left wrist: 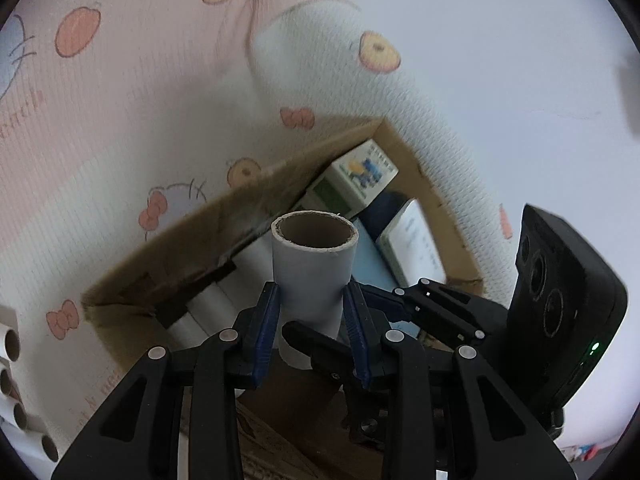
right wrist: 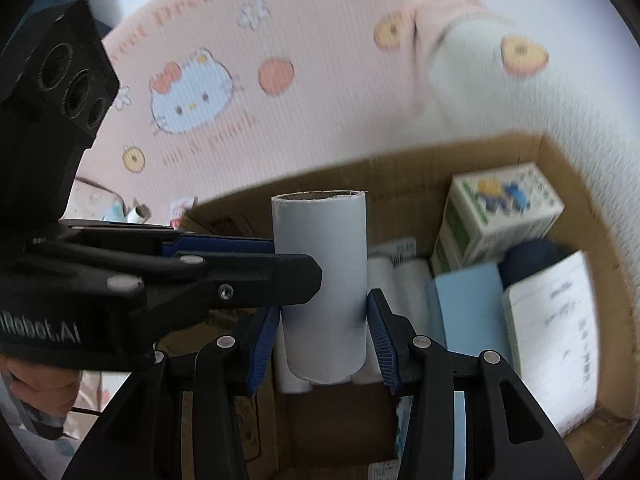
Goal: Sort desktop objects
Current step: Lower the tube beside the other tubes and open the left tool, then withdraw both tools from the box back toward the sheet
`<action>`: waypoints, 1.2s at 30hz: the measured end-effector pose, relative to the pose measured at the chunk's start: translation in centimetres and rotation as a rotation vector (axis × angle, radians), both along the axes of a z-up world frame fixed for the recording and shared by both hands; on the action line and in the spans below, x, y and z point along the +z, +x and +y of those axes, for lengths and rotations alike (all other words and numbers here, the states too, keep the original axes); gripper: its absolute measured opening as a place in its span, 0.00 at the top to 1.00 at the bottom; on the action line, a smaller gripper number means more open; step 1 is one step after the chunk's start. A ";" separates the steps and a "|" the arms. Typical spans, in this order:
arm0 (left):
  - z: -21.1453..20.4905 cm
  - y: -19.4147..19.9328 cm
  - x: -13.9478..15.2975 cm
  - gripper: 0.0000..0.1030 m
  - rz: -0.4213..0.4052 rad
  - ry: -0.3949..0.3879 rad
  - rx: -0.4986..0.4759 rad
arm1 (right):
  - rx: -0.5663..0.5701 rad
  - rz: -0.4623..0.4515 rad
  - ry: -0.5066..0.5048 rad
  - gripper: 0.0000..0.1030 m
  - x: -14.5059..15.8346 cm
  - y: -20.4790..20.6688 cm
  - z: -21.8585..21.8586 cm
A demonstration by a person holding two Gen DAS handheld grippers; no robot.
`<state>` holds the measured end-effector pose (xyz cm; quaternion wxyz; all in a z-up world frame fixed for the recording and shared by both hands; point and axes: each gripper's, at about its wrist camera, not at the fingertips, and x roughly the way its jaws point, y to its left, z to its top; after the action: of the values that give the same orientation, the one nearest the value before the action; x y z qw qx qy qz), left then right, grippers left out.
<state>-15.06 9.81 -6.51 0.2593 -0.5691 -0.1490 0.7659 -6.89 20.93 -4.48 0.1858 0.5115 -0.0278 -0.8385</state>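
A white paper tube (left wrist: 314, 268) with a brown cardboard core stands upright over an open cardboard box (left wrist: 436, 200). My left gripper (left wrist: 310, 300) is shut on the tube, its blue pads pressing the two sides. The right gripper (left wrist: 342, 311) reaches in from the right and straddles the tube's lower part. In the right wrist view the same tube (right wrist: 320, 248) sits between the blue pads of my right gripper (right wrist: 322, 312), which is shut on it. There the left gripper (right wrist: 298, 260) comes in from the left, one finger across the tube's front.
The box (right wrist: 560, 160) holds a green-and-white carton (right wrist: 500, 212), a light blue box (right wrist: 468, 300), a white printed card (right wrist: 556, 340), a dark blue thing and lying white tubes (right wrist: 400, 276). More tubes (left wrist: 12, 364) lie left of the box. A pink cartoon-print cloth (right wrist: 280, 120) covers the table.
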 end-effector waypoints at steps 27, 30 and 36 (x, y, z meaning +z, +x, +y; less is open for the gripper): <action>0.3 -0.5 -4.6 0.95 -0.264 -0.083 0.250 | 0.071 -0.321 -0.050 0.61 -6.0 -2.8 0.9; 0.4 -1.0 -5.1 0.95 -0.281 -0.074 0.264 | 0.067 -0.332 -0.068 0.61 -6.1 -3.1 1.1; 0.8 -1.2 -5.4 0.95 -0.294 -0.081 0.231 | 0.073 -0.319 -0.028 0.61 -6.2 -2.7 1.6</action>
<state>-16.31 10.60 -11.90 0.1222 -0.6641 -0.2188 0.7044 -9.55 22.50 -10.65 0.2165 0.6362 -0.0502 -0.7389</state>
